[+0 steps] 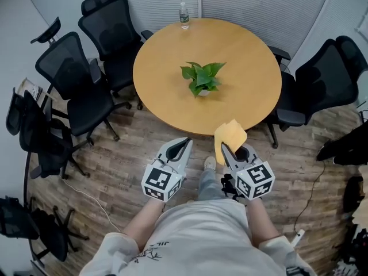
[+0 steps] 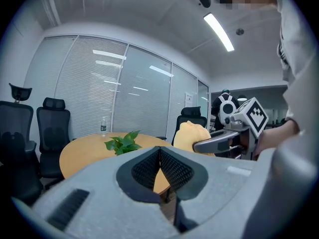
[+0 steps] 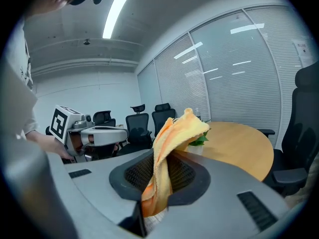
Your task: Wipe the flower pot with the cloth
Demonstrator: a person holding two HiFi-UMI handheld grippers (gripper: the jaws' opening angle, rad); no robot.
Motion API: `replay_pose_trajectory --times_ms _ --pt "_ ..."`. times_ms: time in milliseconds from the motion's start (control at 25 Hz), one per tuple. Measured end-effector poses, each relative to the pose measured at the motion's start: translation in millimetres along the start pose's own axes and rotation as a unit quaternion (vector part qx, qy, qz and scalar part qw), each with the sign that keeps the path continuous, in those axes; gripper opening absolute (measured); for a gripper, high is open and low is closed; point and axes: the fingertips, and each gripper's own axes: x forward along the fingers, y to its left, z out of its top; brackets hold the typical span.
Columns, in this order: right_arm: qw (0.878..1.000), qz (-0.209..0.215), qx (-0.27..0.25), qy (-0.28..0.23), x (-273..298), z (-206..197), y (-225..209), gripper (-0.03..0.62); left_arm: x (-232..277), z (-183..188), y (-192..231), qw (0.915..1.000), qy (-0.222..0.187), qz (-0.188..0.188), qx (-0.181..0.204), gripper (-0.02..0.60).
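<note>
Orange-yellow terry cloth (image 3: pixel 172 138) is bunching between the jaws of the right gripper (image 1: pixel 226 149), which is pinching it firmly, with a loose flap standing above the tips. The left gripper (image 1: pixel 185 145) is sitting just beside it, its jaws pressed together on nothing. Both are hovering off the near edge of the round wooden table (image 1: pixel 155 91). The flower pot (image 1: pixel 203 92), small and white under its leafy plant (image 1: pixel 202 75), is standing near the table's middle, well apart from the cloth. The wipe is not yet begun. Doing it well probably means bringing the loose flap in low against the pot's side, under the leaves. The left gripper could be bracing the light pot so it is not sliding or tipping.
</note>
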Motion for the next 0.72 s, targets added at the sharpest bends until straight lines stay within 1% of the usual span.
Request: replay_pose_trajectory --times_ms 120,280,440,560,720 --pt "1.0 0.005 -0.005 0.009 22.9 12.5 -20.7 0.061 22.4 7.0 19.3 0.9999 -0.003 0.006 -0.011 0.011" --pt "1.0 0.016 -0.013 0.019 49.9 32.8 -51.0 0.061 55.4 16.4 48.1 0.9995 0.003 0.024 -0.022 0.011" --pt "0.999 0.021 -0.021 0.022 75.7 50.3 -91.2 0.061 92.1 24.2 69.1 0.9992 0.008 0.036 -0.017 0.011" --pt "0.999 0.021 -0.024 0.03 94.4 59.7 -118.0 0.061 113.0 31.3 84.7 0.999 0.002 0.041 -0.016 0.011" --pt "0.999 0.024 -0.029 0.038 115.1 69.4 -148.4 0.061 135.1 36.5 108.3 0.9979 -0.005 0.058 -0.029 0.012"
